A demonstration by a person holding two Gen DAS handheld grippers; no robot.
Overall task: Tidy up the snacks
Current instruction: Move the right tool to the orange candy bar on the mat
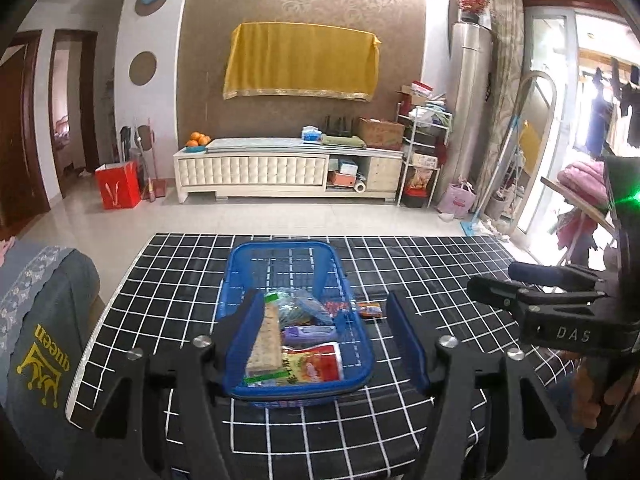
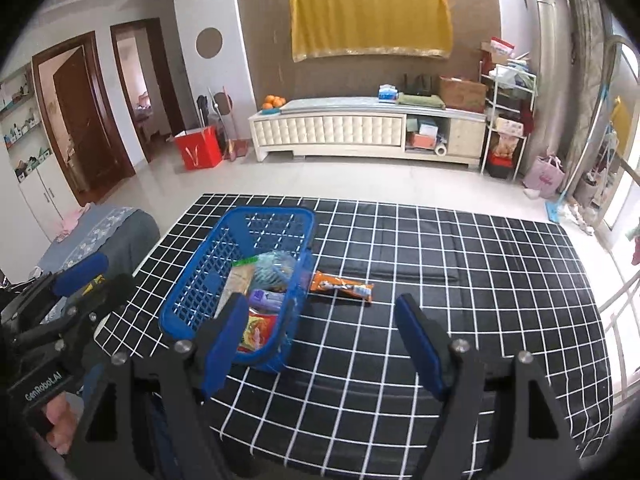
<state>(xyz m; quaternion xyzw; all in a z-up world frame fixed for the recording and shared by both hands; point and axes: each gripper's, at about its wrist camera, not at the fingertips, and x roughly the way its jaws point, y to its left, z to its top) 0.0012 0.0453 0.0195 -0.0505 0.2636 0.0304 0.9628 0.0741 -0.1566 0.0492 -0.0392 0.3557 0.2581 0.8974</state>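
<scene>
A blue plastic basket (image 1: 280,254) stands on the black grid tablecloth (image 1: 420,276). It holds several snack packs: a tall cracker pack (image 1: 266,340), a purple pack (image 1: 308,334), a red-and-yellow bag (image 1: 314,366) and a clear bag behind them. One orange snack bar (image 2: 342,286) lies on the cloth just right of the basket (image 2: 208,272); in the left wrist view only its end (image 1: 370,310) shows. My left gripper (image 1: 324,330) is open and empty, its fingers either side of the basket's near end. My right gripper (image 2: 322,334) is open and empty, above the cloth near the bar.
A grey cushioned seat (image 1: 40,320) stands at the table's left edge. Beyond the table lie a tiled floor, a white TV cabinet (image 1: 288,168) and a red box (image 1: 118,184). The cloth right of the bar (image 2: 460,280) bears nothing.
</scene>
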